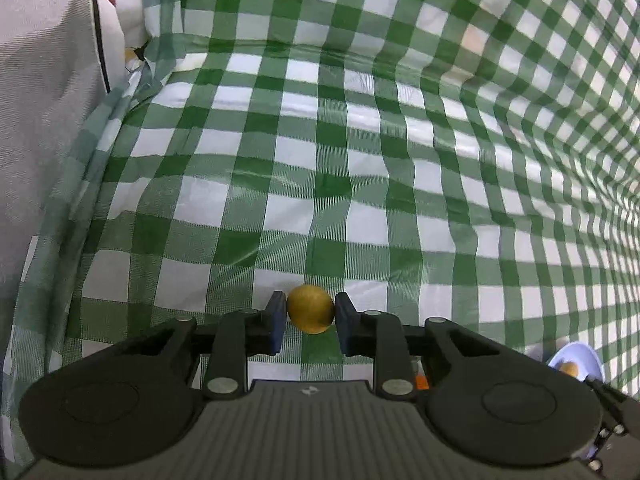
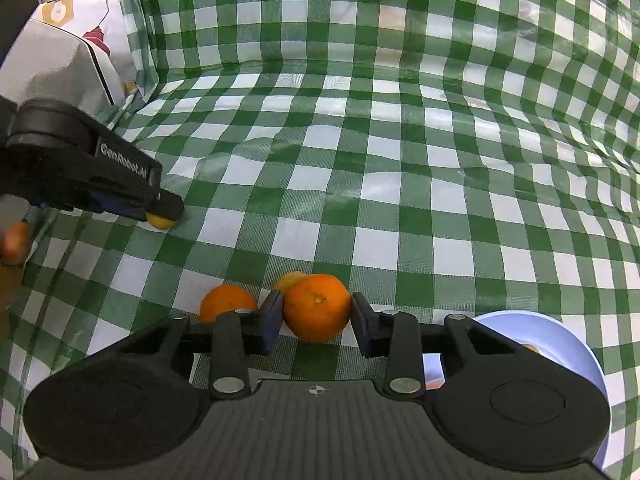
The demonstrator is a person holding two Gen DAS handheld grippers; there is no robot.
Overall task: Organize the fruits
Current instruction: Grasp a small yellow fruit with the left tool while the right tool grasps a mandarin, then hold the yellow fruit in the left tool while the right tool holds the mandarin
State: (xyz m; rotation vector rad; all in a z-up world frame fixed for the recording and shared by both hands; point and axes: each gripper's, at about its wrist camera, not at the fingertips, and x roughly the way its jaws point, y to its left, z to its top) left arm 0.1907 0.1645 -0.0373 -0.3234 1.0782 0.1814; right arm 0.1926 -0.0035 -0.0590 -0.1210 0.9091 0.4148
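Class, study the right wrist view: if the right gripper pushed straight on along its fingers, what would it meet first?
The right gripper already has an orange between its fingers, so it meets that first; beyond lies probably the checked cloth.

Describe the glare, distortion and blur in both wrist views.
Left wrist: fisheye bends the checked tablecloth squares toward the right edge; soft glare streaks its folds; the yellow fruit looks sharp. Right wrist: same bowing; sheen on the cloth; the orange is crisp, the orange fruit at the left edge blurred.

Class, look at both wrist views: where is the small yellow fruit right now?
The small yellow fruit sits on the checked tablecloth between the left gripper pads; in the right wrist view it lies far left, beyond the oranges.
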